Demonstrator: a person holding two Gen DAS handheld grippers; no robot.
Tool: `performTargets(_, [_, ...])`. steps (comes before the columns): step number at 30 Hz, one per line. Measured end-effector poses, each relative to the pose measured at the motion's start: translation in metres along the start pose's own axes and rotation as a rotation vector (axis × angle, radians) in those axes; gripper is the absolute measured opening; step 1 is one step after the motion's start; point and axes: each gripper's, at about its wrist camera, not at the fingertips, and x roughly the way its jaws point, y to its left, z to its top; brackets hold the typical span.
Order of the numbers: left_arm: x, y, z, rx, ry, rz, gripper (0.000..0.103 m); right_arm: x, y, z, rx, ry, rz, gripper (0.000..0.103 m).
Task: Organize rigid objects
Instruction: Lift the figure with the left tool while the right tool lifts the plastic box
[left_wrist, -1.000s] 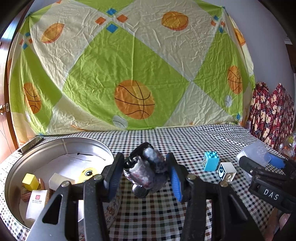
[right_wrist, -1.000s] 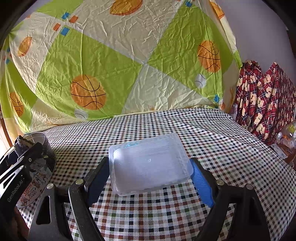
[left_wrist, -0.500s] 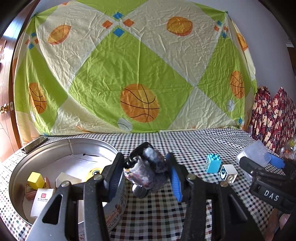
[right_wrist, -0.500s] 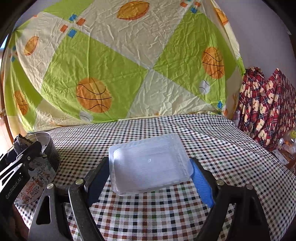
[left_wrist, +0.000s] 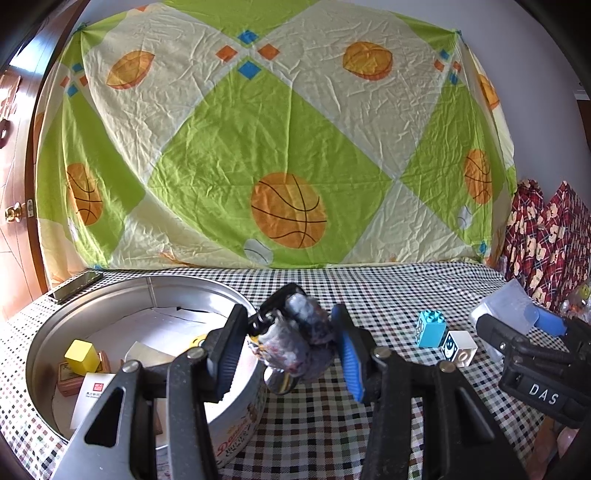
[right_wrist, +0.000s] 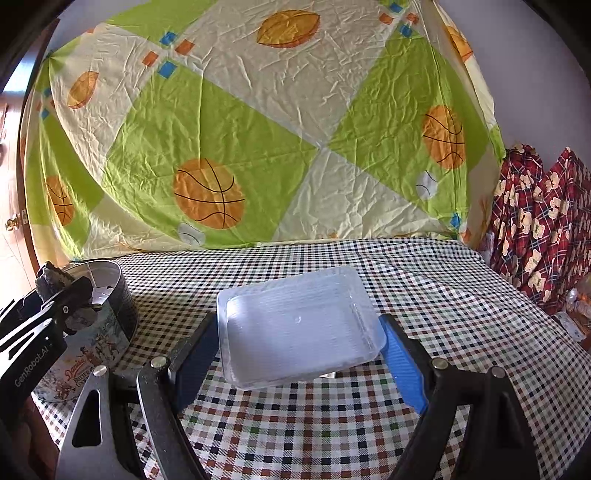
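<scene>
My left gripper (left_wrist: 290, 347) is shut on a small dark grey toy figure (left_wrist: 295, 343) with a metal ring, held above the checked cloth just right of the round metal tin (left_wrist: 92, 306). Inside the tin lie a yellow block (left_wrist: 80, 355), a wooden block and white cards. My right gripper (right_wrist: 299, 350) is shut on a clear rectangular plastic box (right_wrist: 295, 328), lifted over the cloth. In the left wrist view that box (left_wrist: 506, 306) and the right gripper (left_wrist: 532, 354) show at the far right. A blue brick (left_wrist: 428, 328) and a white cube (left_wrist: 458, 347) stand between the two grippers.
A phone (left_wrist: 75, 286) lies at the table's back left corner behind the tin. A green and cream basketball sheet (left_wrist: 273, 140) hangs along the back. Red patterned fabric (right_wrist: 535, 225) is piled off the table's right edge. A wooden door (left_wrist: 14, 206) stands at the left.
Both views have tilted slightly upward, so the table sits lower in frame. Both grips are unchanged and the objects on the cloth have not moved.
</scene>
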Motion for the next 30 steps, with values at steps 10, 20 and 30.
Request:
performTargets(10, [-0.002,0.008,0.0,-0.021,-0.002,0.008,0.046,-0.002,0.004,-0.001,-0.021,-0.013,0.046,0.086])
performTargets(20, [-0.004,0.016,0.0,-0.04,0.004,0.013,0.046,-0.003,0.01,-0.002,-0.031,-0.02,0.069,0.086])
performTargets(30, [-0.007,0.027,-0.001,-0.06,0.013,0.023,0.046,-0.005,0.023,-0.003,-0.05,-0.031,0.115,0.086])
